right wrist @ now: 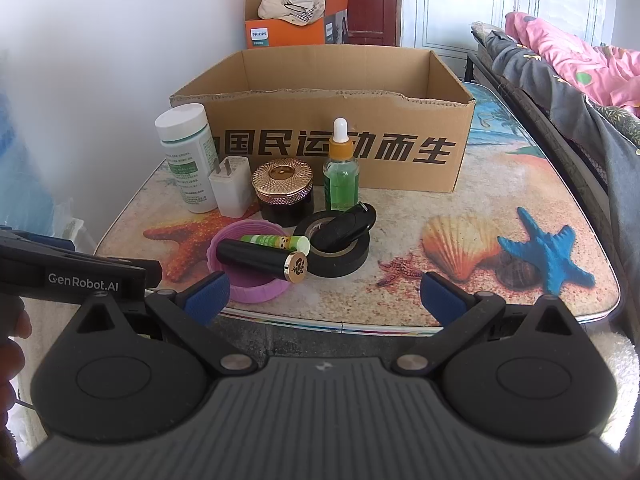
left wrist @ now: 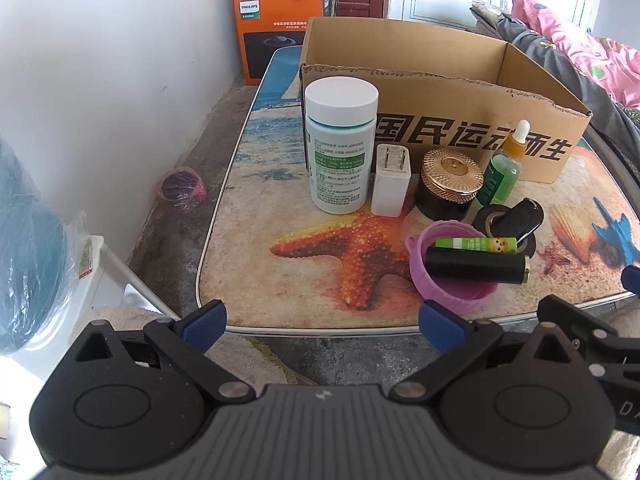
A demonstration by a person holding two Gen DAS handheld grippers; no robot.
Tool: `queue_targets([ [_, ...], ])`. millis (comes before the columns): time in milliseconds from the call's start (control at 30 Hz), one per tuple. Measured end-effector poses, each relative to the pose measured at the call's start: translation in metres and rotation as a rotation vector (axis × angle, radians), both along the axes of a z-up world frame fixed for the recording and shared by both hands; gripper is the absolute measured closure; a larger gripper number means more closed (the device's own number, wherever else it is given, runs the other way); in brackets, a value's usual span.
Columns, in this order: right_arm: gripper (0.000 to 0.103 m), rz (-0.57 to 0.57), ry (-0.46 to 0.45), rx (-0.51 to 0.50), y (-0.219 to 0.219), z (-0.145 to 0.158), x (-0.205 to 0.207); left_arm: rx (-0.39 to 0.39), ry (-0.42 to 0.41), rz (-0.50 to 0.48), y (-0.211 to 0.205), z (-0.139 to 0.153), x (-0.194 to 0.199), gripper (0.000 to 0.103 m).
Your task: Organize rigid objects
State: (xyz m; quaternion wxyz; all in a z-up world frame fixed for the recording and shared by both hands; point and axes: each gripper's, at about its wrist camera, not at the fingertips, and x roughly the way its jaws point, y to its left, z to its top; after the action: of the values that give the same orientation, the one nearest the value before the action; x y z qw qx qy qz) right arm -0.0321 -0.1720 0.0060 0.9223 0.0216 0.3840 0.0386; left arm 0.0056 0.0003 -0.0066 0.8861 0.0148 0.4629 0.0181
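An open cardboard box (left wrist: 472, 136) (right wrist: 400, 152) stands at the back of the table. In front of it are a white pill bottle (left wrist: 340, 148) (right wrist: 188, 156), a white charger plug (left wrist: 391, 180) (right wrist: 231, 188), a dark jar with a gold lid (left wrist: 450, 184) (right wrist: 283, 188) and a green dropper bottle (left wrist: 502, 172) (right wrist: 341, 176). A purple lid (left wrist: 452, 288) (right wrist: 248, 284) holds a black tube (left wrist: 476, 265) (right wrist: 260, 260) and a green lip balm (left wrist: 476, 244) (right wrist: 276, 242). A black key fob (left wrist: 520, 216) (right wrist: 348, 226) rests on a roll of black tape (right wrist: 340, 258). My left gripper (left wrist: 322, 322) and right gripper (right wrist: 324, 298) are open near the front edge, holding nothing.
The table (right wrist: 500, 184) has a seashell and starfish print. A bed with pink and grey bedding (right wrist: 560, 60) runs along the right. An orange Philips box (left wrist: 276, 36) stands behind the table. A white wall is on the left, with a pink bag (left wrist: 182, 190) on the floor.
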Motion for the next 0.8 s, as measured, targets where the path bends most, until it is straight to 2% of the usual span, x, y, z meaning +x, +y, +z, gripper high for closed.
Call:
queue_targets([
  [800, 0.001, -0.003, 0.003, -0.007, 0.0, -0.0014, -0.0003, 0.002, 0.008, 0.008, 0.0036, -0.0018, 0.002, 0.0],
])
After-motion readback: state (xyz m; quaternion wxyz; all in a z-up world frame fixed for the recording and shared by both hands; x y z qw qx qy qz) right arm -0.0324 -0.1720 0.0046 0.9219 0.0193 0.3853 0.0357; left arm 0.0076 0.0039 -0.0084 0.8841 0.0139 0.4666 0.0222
